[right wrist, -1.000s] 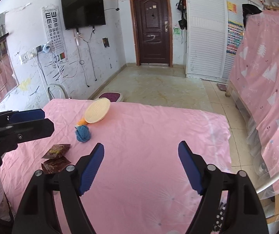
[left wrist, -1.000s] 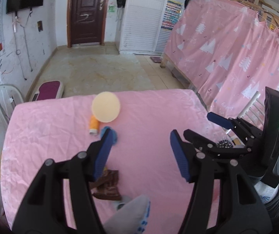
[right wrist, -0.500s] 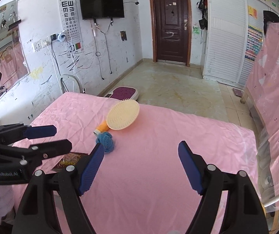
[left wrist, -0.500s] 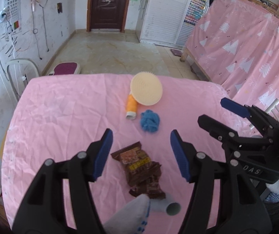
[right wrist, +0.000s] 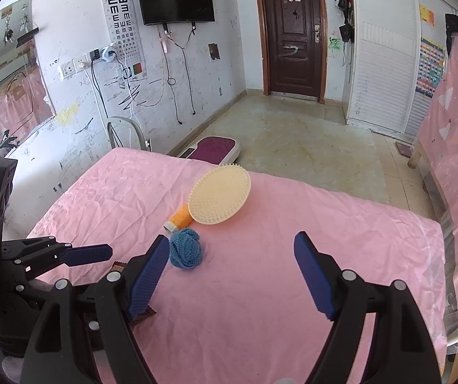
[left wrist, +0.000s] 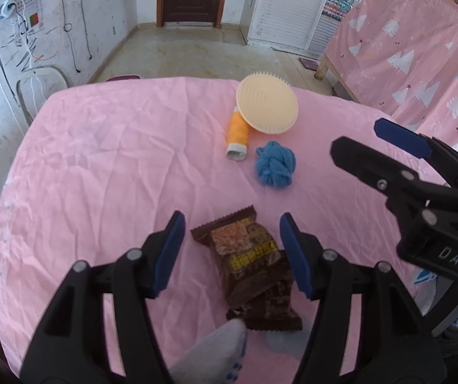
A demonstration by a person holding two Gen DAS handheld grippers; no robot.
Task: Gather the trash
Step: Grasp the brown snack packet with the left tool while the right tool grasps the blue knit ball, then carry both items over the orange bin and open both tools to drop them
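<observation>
Left wrist view told the story: a second earlier the left gripper (left wrist: 232, 249) had looked out across the pink table (left wrist: 101, 166) with the brown snack wrappers (left wrist: 251, 265) half hidden under its left finger; now it had dropped and tipped down, and the wrappers lay squarely between its blue pads, jaws apart, nothing pinched. The right gripper (right wrist: 232, 275) had swung across too, its jaws spread wide over bare cloth, empty. Beyond the wrappers sat the blue yarn ball (left wrist: 275, 168), the orange spool (left wrist: 238, 134) and the cream round brush (left wrist: 266, 104), none of them shifted. A gloved fingertip (left wrist: 219, 348) showed at the bottom edge.
</observation>
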